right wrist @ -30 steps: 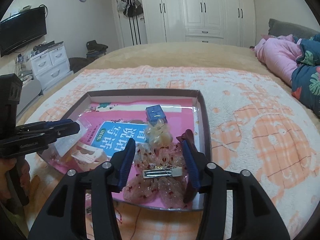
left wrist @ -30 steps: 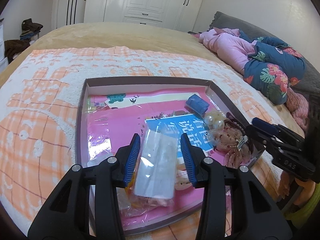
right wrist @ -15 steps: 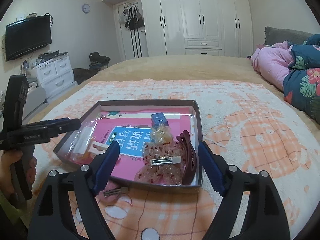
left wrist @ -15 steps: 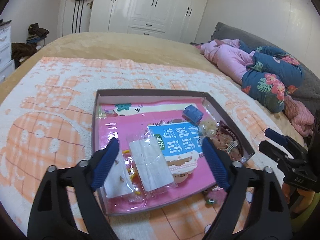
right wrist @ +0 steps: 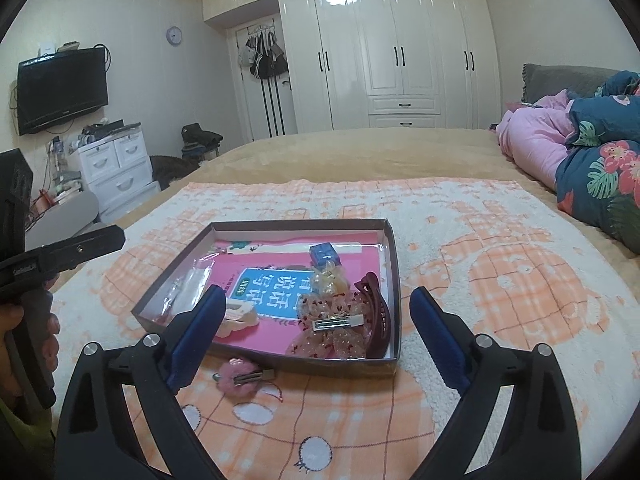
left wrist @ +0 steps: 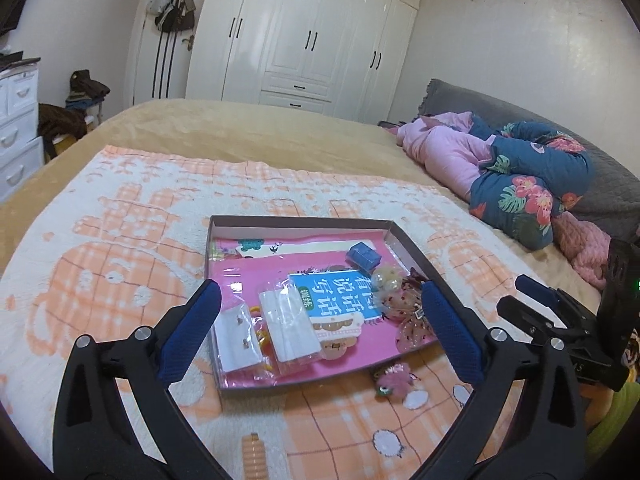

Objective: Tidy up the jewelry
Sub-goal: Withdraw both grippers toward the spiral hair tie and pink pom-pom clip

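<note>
Bright, even indoor light; sharp frames, fisheye-bent, with dark corners.

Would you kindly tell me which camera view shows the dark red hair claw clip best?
The right wrist view: the dark red hair claw clip lies unobstructed by the tray's right wall. The left wrist view shows only a sliver.

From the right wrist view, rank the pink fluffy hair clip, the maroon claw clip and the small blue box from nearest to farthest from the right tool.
1. Pink fluffy hair clip: on the blanket, outside the tray's near wall, nearest the right tool.
2. Maroon claw clip: inside the tray, near-right corner.
3. Small blue box: farther back in the tray, toward the middle.
</note>
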